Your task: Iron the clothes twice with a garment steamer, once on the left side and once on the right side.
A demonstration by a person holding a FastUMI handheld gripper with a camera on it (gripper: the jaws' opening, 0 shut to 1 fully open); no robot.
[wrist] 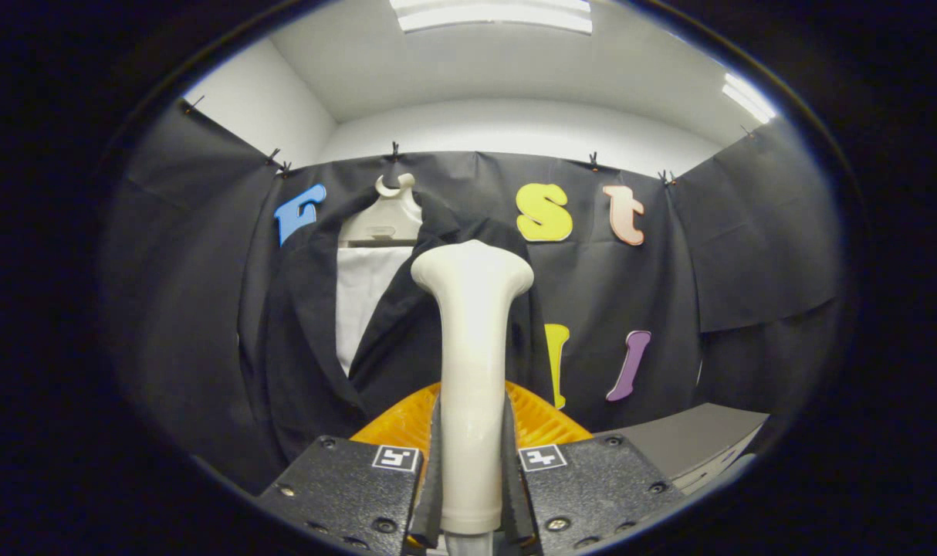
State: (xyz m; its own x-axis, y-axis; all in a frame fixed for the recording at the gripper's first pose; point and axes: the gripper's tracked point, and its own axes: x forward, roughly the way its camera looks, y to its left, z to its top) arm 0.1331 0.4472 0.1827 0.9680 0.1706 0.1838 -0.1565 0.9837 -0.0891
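Tool [472,479] clamping steamer [471,347], orange basket [542,421], jacket [299,340] beyond

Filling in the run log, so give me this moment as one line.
hand-held gripper: shut on steamer | steamer head: upright, before jacket's right half | jacket: on hanger | contact: cannot tell

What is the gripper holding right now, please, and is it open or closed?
Gripper: closed on the white garment steamer, both fingers pressing its handle, its head raised towards the dark jacket.
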